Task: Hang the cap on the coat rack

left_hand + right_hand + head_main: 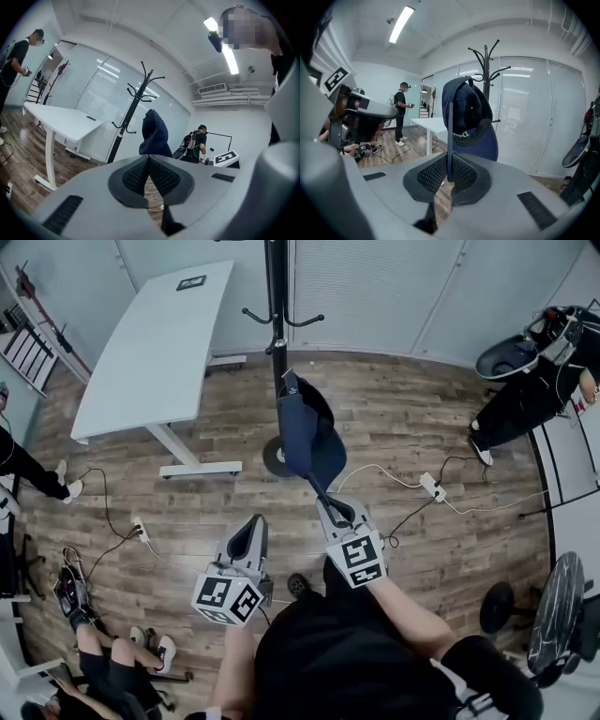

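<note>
Jaws of right gripper [447, 177] clamp navy cap [469, 112] by thin edge, lining showing.

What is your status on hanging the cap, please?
Right gripper shut on cap, held up near coat rack, not hung. Left gripper shut, empty. Nothing seen in the way.

We see a white table [155, 343] on the wood floor [412, 427], a small dark slab [191, 282] lying near its far end; a power strip [432, 487] lies on the boards at the right, a white cable [380, 468] running from it; a second strip [141, 529] lies below the table; a person in black [525, 395] is at the right edge; a seated person [112, 657] is at lower left; blinds [375, 287] line the far wall; a ceiling lamp [401, 23] is lit.
</note>
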`<state>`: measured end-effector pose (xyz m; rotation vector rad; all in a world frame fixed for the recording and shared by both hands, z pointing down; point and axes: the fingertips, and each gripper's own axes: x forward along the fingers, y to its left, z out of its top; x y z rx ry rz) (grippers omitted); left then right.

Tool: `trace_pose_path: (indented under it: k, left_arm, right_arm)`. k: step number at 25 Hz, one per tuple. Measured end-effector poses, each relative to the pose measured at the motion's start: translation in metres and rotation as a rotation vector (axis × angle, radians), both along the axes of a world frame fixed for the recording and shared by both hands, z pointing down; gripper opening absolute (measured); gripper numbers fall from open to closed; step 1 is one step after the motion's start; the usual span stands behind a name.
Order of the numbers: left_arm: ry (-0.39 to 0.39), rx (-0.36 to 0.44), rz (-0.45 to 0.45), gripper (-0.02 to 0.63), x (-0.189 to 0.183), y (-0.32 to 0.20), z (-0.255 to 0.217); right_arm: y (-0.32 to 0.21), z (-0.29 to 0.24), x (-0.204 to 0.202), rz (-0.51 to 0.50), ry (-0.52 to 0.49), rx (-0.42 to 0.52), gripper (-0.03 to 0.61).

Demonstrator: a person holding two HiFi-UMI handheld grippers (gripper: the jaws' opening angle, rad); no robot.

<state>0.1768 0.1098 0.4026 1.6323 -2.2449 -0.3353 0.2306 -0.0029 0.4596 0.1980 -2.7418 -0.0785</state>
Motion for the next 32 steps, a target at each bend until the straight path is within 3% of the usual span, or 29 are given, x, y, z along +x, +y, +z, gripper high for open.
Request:
trace_pose_path:
  k: [16,32]
  left_arm:
    - [0.009,-0.026,-0.043,0.015,-0.024,0.007,0.008]
    - [-0.038,-0.082,-0.042,0.015,-0.146,-0.035,0.0]
  right_arm:
    - [0.017,-0.007,-0.039,-0.072,-0.025,-0.033,0.044]
    - [-0.002,-0.011,-0.183,-0.154,-0.094,-0.125,0.044]
